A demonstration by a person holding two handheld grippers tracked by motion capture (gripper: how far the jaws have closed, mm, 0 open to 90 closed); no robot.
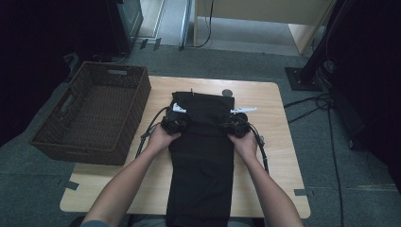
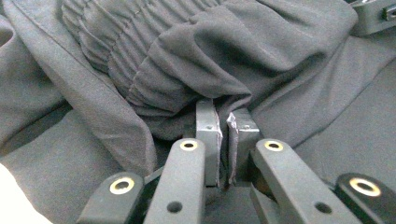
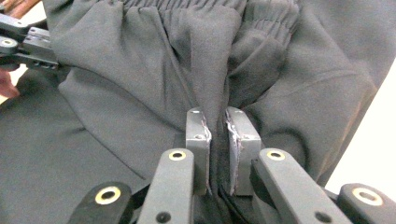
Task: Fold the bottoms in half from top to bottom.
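A pair of black trousers [image 1: 202, 156] lies lengthwise down the wooden table [image 1: 276, 156], its far part folded back toward the person. My left gripper [image 1: 176, 124] is at the fold's left edge and my right gripper [image 1: 236, 126] at its right edge. In the left gripper view my left gripper [image 2: 225, 122] is shut on a bunch of the black cloth [image 2: 196, 56] near the gathered elastic waistband. In the right gripper view my right gripper [image 3: 217, 122] is shut on a pinched fold of the trousers [image 3: 154, 84], and the left gripper's jaws [image 3: 23, 42] show at upper left.
A dark brown woven basket [image 1: 94, 111] stands at the table's left, overhanging the edge. A small dark round object [image 1: 227, 92] lies on the table just beyond the trousers. Bare wood [image 1: 127, 184] shows on both sides of the cloth. Cables [image 1: 307, 106] cross the carpet at right.
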